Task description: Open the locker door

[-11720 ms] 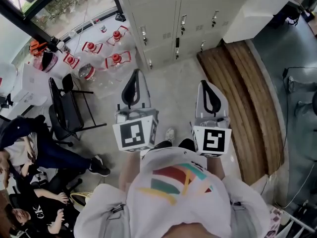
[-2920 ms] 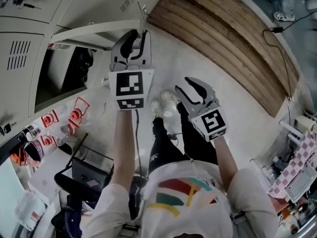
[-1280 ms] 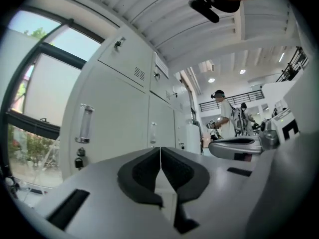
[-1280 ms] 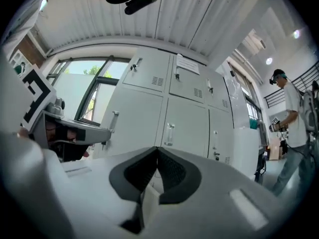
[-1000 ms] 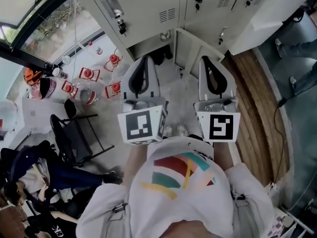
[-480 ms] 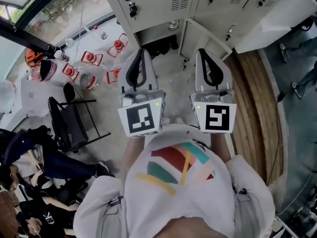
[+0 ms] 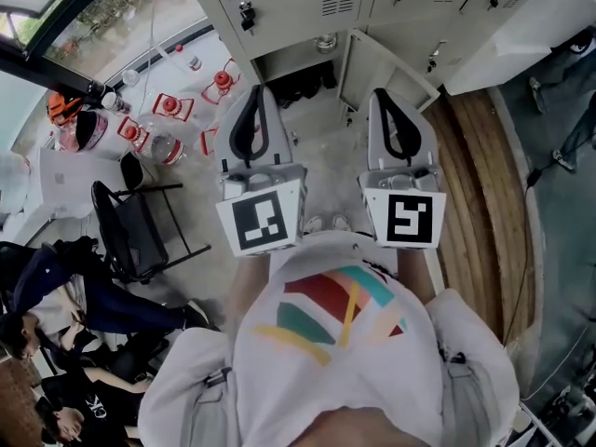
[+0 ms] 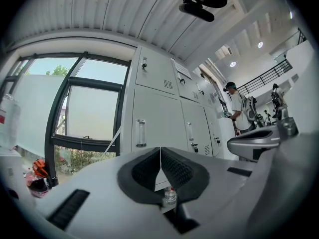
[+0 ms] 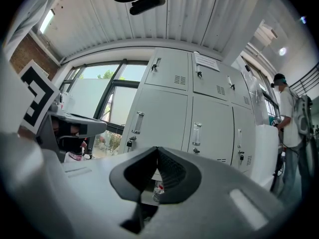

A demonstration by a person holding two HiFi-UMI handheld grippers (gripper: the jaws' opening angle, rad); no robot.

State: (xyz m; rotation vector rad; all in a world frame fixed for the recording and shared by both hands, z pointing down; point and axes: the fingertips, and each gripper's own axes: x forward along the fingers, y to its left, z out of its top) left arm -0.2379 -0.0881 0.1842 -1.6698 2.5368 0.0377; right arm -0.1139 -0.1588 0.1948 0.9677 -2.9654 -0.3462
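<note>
far left, a black chair [image 7: 140, 222] stands on the floor, with red-and-white jugs [image 7: 169, 107] clustered beyond it near the window. moving in, here's the left gripper [image 7: 260, 91], held out level in front of the person, jaws pressed together with nothing between them. its own view shows the tips meeting in a thin line against the grey lockers [image 8: 154, 118]. just past it, at the bottom row, one compartment [image 7: 291, 66] gapes, dark things inside and a small jar [image 7: 324, 43] at its back. the locker door [image 7: 368, 59] is swung wide towards the person and sits beyond the two grippers, apart from both. then the right gripper [image 7: 385, 95], level beside its partner, jaws likewise closed on nothing, facing shut lockers in its own view. on the right, wooden boards [image 7: 475, 184] run along the floor.
</note>
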